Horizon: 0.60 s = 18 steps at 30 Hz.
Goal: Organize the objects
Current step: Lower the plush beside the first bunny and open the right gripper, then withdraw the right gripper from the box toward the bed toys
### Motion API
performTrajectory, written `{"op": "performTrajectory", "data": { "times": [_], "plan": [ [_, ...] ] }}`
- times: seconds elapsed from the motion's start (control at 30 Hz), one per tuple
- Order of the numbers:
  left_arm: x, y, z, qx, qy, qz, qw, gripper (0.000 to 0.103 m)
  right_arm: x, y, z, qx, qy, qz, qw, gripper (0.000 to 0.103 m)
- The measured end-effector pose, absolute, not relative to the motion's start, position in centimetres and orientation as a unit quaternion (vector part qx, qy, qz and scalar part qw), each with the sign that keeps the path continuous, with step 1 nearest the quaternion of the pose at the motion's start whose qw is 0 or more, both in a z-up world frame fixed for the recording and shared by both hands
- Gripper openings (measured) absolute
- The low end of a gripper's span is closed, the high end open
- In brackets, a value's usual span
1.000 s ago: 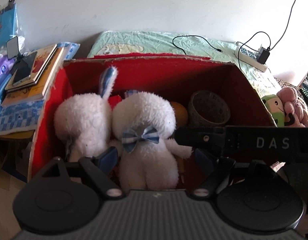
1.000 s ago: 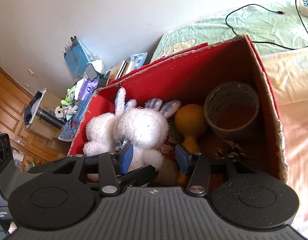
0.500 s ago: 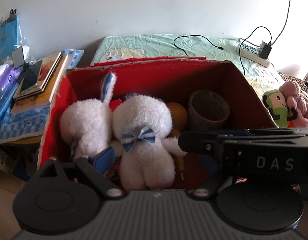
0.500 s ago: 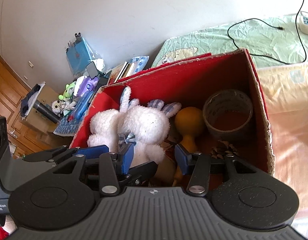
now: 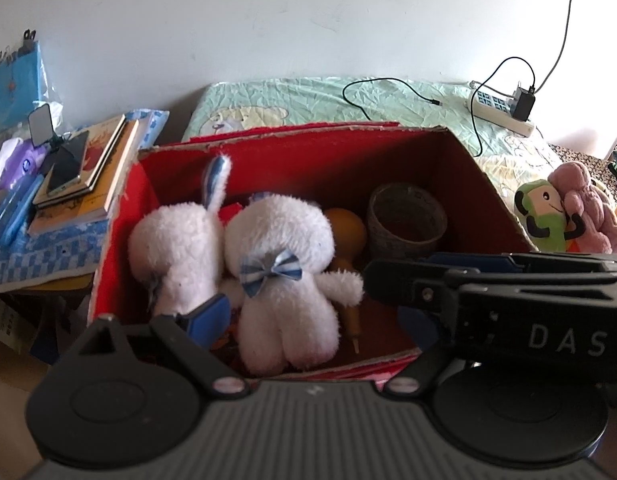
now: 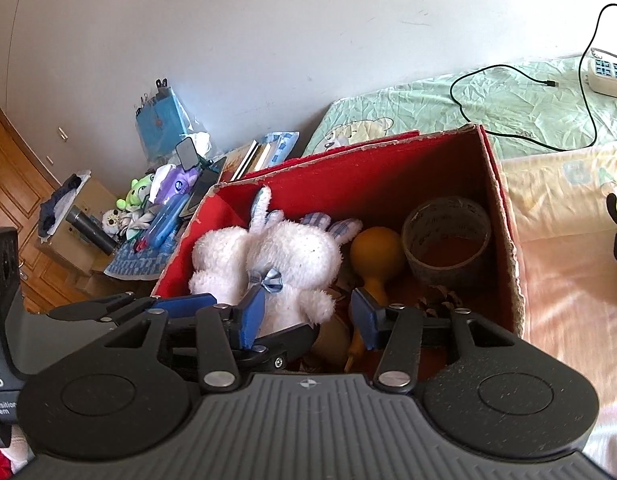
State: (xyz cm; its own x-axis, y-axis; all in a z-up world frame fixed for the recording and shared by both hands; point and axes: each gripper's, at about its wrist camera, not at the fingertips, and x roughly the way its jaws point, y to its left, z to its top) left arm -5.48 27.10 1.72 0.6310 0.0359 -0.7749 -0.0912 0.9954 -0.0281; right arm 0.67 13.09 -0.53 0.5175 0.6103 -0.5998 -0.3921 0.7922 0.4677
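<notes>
My left gripper (image 5: 312, 320) hangs spread wide and empty above the near edge of the red box (image 5: 484, 184); my right gripper (image 6: 308, 314) is also parted, gripping nothing. Two white plush rabbits (image 5: 284, 264) lie side by side inside, beside an orange gourd (image 6: 374, 254) and a tape roll (image 6: 446, 240).

Left claw's (image 5: 312, 322) right finger, hidden behind the right claw (image 5: 488, 292).

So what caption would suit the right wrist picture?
Open right gripper poised over a red box holding two white plush rabbits.
</notes>
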Motion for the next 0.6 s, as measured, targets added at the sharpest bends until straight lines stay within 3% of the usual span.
{"op": "performTrajectory", "data": {
  "times": [0.6],
  "plan": [
    [-7.1,24.2,3.4,0.003,0.414,0.032,0.91,0.092,-1.3,10.2,0.2,0.169,0.38,0.308,0.856,0.052]
  ]
}}
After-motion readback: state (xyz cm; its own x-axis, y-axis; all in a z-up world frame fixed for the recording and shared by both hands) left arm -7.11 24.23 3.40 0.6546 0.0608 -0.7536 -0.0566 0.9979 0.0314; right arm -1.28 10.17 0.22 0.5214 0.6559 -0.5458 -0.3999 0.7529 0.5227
